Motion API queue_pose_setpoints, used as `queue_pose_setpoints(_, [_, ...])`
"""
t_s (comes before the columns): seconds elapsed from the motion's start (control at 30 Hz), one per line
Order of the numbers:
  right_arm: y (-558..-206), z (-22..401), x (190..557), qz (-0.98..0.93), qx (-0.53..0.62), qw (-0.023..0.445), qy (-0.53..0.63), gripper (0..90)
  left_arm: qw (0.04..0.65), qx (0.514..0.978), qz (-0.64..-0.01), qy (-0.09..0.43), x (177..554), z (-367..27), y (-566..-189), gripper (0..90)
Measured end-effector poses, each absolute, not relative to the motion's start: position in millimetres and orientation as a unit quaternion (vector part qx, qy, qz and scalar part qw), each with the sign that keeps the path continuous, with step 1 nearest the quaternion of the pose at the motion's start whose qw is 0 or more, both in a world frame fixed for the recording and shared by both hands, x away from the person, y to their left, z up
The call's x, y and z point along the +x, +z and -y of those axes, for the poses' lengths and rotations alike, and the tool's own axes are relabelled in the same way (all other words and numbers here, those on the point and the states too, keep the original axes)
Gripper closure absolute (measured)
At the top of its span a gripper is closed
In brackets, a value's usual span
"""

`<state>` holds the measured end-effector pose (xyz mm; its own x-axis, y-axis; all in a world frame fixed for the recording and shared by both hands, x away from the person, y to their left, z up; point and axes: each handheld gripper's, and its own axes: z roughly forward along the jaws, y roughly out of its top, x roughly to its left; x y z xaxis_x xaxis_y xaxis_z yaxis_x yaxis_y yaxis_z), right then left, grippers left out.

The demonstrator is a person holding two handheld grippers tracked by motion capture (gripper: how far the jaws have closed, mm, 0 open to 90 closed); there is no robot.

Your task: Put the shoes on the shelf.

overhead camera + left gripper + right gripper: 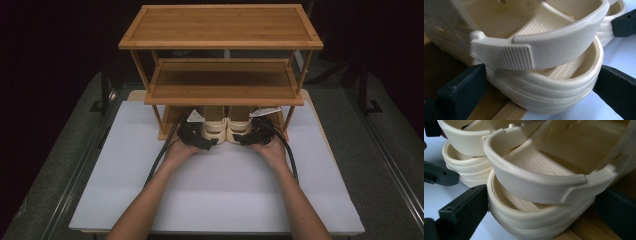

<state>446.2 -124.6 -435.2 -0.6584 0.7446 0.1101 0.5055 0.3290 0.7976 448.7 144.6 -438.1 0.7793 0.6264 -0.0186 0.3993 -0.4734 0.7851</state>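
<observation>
Two cream clogs stand side by side on the bottom shelf (171, 118) of a bamboo rack (220, 40), heels toward me. My left gripper (202, 138) (540, 78) has its black jaws against both sides of the left clog's (216, 127) (544, 92) heel. My right gripper (247, 139) (541, 203) is shut the same way on the right clog's (239, 127) (529, 220) heel. Both heels overhang the shelf's front edge above the white board. Each gripper view also catches the neighbouring clog (610, 27) (466, 170) and the other gripper's jaw.
The rack has a middle shelf (225, 87) and a top shelf, both bare. It stands at the back of a white board (225, 195) on the table. Dark floor and stand legs surround the table.
</observation>
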Motion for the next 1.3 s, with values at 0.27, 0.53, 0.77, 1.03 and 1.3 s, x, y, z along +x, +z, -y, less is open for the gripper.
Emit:
queue_pose_setpoints(0.27, [-428.8,130.0,434.6,-0.804,0.398,0.134,0.421,0.0,0.406,0.855,-0.299,0.124,437.7,-155.1,-429.5,0.0])
queue_pose_setpoints(0.53, [-419.7,165.9,397.4,-0.795,0.405,0.150,0.425,0.0,0.402,0.857,-0.295,0.129,406.4,-191.3,-417.1,0.0])
queue_pose_setpoints(0.77, [-419.8,198.8,360.3,-0.794,0.413,0.156,0.419,0.0,0.398,0.859,-0.291,0.138,371.0,-229.2,-409.7,0.0])
queue_pose_setpoints(1.03, [-425.5,233.0,318.9,-0.790,0.428,0.158,0.410,0.0,0.397,0.852,-0.307,0.151,335.6,-270.6,-406.2,0.0])
queue_pose_setpoints(1.3, [-437.9,256.2,283.6,-0.794,0.447,0.165,0.378,0.0,0.373,0.850,-0.336,0.161,297.3,-316.0,-420.3,0.0])
